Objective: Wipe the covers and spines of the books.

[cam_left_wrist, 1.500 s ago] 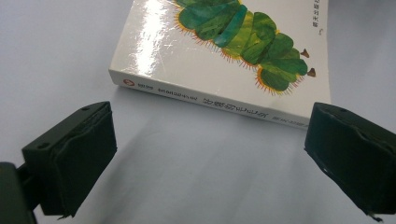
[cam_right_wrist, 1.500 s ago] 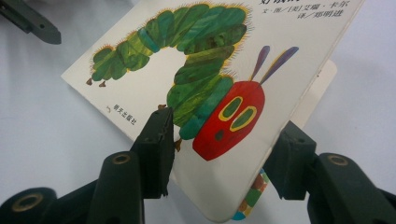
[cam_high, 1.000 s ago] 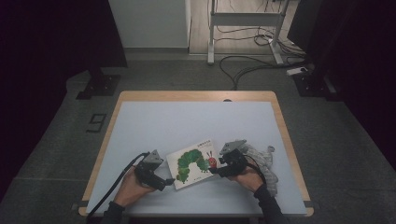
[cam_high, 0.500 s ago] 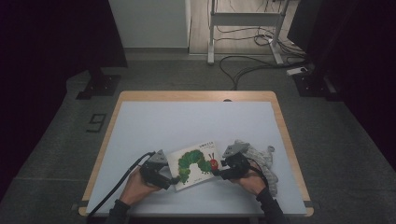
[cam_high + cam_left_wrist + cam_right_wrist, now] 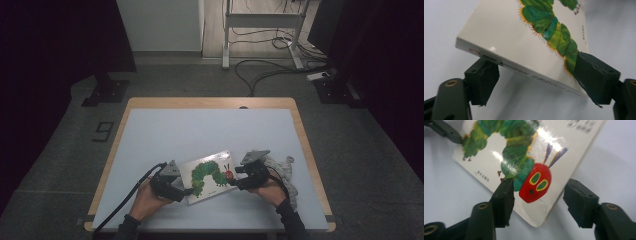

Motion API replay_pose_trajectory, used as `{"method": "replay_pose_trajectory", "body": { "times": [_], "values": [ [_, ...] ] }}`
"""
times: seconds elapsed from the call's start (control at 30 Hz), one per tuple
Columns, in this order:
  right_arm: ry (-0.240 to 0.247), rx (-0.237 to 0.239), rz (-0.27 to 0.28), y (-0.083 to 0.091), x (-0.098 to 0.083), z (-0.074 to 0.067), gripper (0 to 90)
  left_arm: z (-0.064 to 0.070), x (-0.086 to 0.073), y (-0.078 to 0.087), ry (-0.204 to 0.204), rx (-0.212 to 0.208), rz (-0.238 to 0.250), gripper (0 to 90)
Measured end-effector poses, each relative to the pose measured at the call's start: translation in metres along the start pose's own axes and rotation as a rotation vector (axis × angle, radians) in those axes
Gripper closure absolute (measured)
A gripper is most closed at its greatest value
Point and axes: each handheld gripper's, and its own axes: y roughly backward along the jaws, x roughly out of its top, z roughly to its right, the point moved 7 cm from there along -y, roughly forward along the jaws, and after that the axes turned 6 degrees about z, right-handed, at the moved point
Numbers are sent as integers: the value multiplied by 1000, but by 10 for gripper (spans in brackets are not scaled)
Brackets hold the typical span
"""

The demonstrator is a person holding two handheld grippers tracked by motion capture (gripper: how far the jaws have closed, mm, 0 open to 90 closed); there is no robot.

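Beside your right gripper [image 5: 239,181], on its right, a crumpled grey cloth [image 5: 281,169] lies on the pale blue table [image 5: 200,135], close to the book [image 5: 210,175] yet not blocking it. Beyond the table's wooden far edge spreads dark grey floor with cables [image 5: 272,75] and a metal frame stand [image 5: 260,25]. Lying near the table's near edge, the book runs its long axis left-near to right-far, caterpillar head rightward. Your left gripper [image 5: 186,190] has been closing, its jaws now touching the spine corner above and below. Your right jaws have just been widening and straddle the opposite corner, pads clear.
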Motion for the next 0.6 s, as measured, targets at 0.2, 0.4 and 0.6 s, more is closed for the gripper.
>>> {"method": "replay_pose_trajectory", "body": {
  "times": [0.2, 0.4, 0.6],
  "values": [
    [-54, -20, -2, -7, 7, 9, 311, -1, 3, 1, 0, 4, -4, 238],
    [-107, 20, -9, -16, 14, 14, 366, -3, 8, 6, 6, -8, 19, 327],
    [-86, 8, -2, -16, 20, 12, 409, -3, 11, 11, 6, -17, 17, 379]
  ]
}}
